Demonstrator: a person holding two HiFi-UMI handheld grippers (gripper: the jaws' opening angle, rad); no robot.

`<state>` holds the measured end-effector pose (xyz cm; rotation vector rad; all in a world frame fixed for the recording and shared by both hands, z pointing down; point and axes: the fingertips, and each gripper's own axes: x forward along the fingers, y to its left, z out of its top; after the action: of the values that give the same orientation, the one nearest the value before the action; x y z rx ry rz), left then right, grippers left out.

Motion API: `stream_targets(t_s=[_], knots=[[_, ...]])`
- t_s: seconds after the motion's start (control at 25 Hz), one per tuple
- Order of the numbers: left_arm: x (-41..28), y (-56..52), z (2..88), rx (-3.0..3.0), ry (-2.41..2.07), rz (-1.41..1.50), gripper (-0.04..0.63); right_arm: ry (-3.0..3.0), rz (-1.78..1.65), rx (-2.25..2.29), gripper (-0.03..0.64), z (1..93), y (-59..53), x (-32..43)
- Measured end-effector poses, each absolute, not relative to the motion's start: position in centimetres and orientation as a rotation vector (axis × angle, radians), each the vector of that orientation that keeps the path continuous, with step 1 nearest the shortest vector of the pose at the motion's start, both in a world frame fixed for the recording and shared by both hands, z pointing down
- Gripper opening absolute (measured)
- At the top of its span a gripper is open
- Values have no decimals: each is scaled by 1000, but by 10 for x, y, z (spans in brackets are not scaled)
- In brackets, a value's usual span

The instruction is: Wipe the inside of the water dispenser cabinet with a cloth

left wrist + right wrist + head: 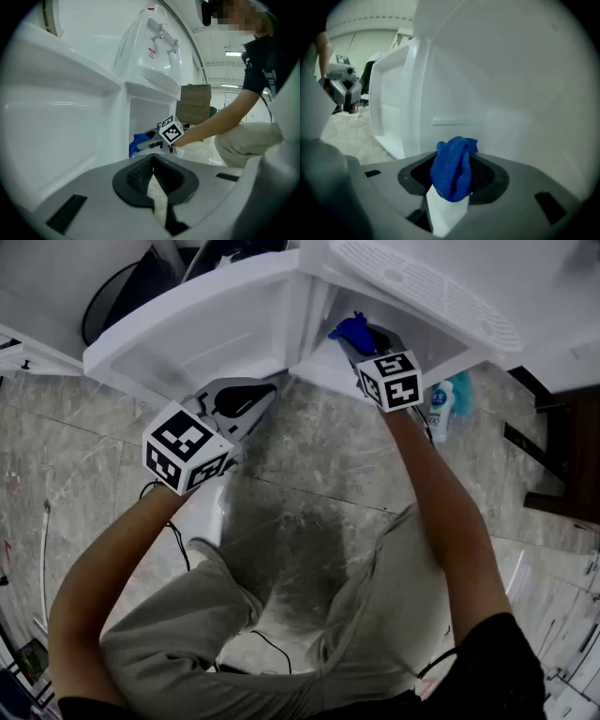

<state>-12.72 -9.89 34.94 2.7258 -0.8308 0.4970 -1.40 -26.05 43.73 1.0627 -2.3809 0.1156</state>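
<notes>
Cloth in right gripper, red label on water dispenser illegible

knitted blue cloth; glossy white plastic cabinet.

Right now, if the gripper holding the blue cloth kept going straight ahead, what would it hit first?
Most likely the cabinet's white inner wall. The right gripper, clamped on the blue cloth, points into it with nothing between; the gap is hard to judge.
</notes>
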Motion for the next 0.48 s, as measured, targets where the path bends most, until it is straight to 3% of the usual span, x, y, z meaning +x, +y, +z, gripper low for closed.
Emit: stream_targets(t_s=[0.48], knots=[[-166,-88,373,2662,-864,572,6,-2104,-187,815,167,507,-317,-39]])
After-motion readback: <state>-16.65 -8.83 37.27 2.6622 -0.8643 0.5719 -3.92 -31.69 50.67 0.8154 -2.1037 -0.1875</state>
